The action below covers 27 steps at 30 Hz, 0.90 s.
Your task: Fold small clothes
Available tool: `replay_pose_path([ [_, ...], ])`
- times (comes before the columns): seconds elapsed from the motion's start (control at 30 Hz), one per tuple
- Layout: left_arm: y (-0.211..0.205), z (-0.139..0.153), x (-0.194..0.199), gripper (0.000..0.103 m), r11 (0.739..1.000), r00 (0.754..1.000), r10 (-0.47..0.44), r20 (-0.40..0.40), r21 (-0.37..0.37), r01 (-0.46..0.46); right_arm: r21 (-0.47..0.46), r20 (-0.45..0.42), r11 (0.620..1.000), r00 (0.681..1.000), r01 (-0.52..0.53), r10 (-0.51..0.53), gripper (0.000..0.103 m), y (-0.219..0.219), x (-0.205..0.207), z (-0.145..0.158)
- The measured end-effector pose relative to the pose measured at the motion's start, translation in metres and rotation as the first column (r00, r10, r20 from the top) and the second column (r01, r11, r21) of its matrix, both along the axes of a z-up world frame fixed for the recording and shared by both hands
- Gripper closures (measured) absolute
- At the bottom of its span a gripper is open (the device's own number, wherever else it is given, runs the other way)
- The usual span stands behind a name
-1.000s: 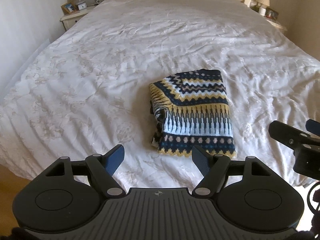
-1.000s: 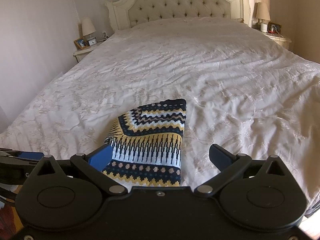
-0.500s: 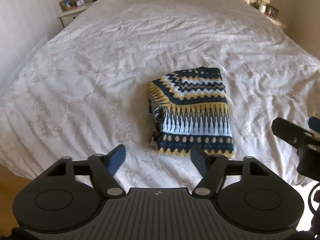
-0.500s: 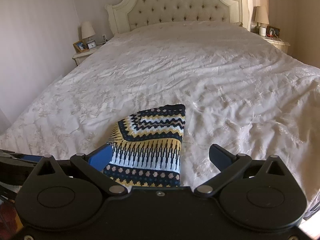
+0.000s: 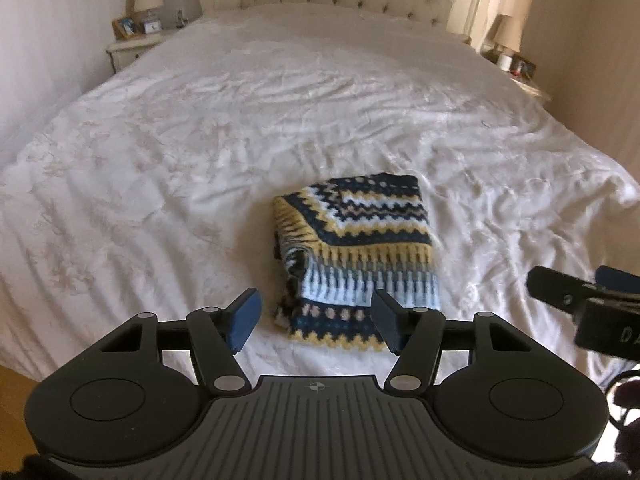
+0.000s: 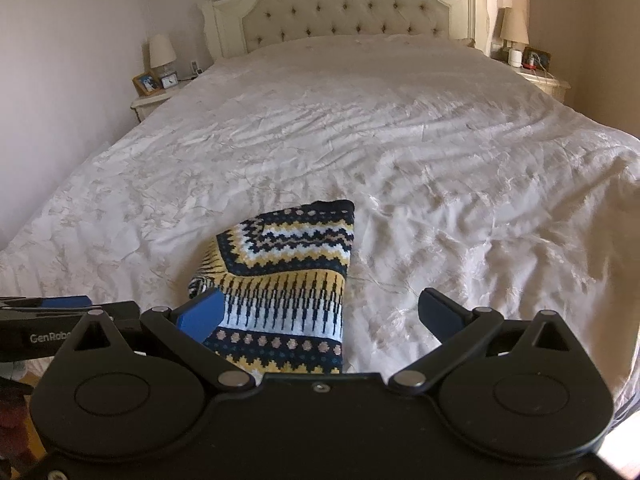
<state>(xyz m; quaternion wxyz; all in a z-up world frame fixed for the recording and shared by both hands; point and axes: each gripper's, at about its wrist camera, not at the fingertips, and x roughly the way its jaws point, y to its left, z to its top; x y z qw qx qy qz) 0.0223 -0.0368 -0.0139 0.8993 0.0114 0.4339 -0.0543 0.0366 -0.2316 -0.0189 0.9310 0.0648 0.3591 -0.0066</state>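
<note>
A knitted sweater (image 5: pixel 356 256) in navy, yellow and white bands lies folded into a compact rectangle on the white bedspread (image 5: pixel 200 160), near the bed's front edge. My left gripper (image 5: pixel 316 322) is open and empty, hovering just in front of the sweater's near hem. My right gripper (image 6: pixel 320 316) is open and empty, held a little in front and right of the sweater (image 6: pixel 280 280). The right gripper's fingers (image 5: pixel 560 292) show at the right edge of the left wrist view. The left gripper's fingers (image 6: pixel 60 304) show at the left edge of the right wrist view.
A tufted cream headboard (image 6: pixel 360 4) stands at the far end. Nightstands with lamps flank the bed, on the left (image 6: pixel 160 92) and on the right (image 6: pixel 536 76). Wooden floor (image 5: pixel 16 384) shows below the bed's front edge.
Both grippers have tilted upward and drawn slightly back from the sweater, so the headboard comes into the left wrist view. The sweater has not moved. Both stay open.
</note>
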Motion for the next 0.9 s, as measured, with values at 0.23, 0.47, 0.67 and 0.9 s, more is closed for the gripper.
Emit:
replay_pose_path([
  [0.23,-0.004,-0.011,0.004,0.043,0.995,0.999,0.010,-0.050,0.101,-0.004,0.002,-0.017,1.000,1.000,-0.013,0.013,0.001,0.002,0.002,-0.005],
  [0.47,-0.004,-0.012,0.003,0.043,0.995,0.998,0.013,-0.062,0.096,-0.007,0.002,-0.040,1.000,0.999,-0.022,0.022,0.001,0.006,0.003,-0.011],
  [0.67,-0.004,-0.012,0.002,0.043,0.995,0.998,0.010,-0.064,0.098,-0.004,0.008,-0.062,1.000,0.998,-0.021,0.022,0.001,0.008,0.002,-0.016],
  [0.9,-0.004,-0.012,0.000,0.043,0.994,0.998,0.007,-0.059,0.106,-0.001,0.013,-0.070,1.000,0.997,-0.017,0.018,0.001,0.009,0.001,-0.018],
])
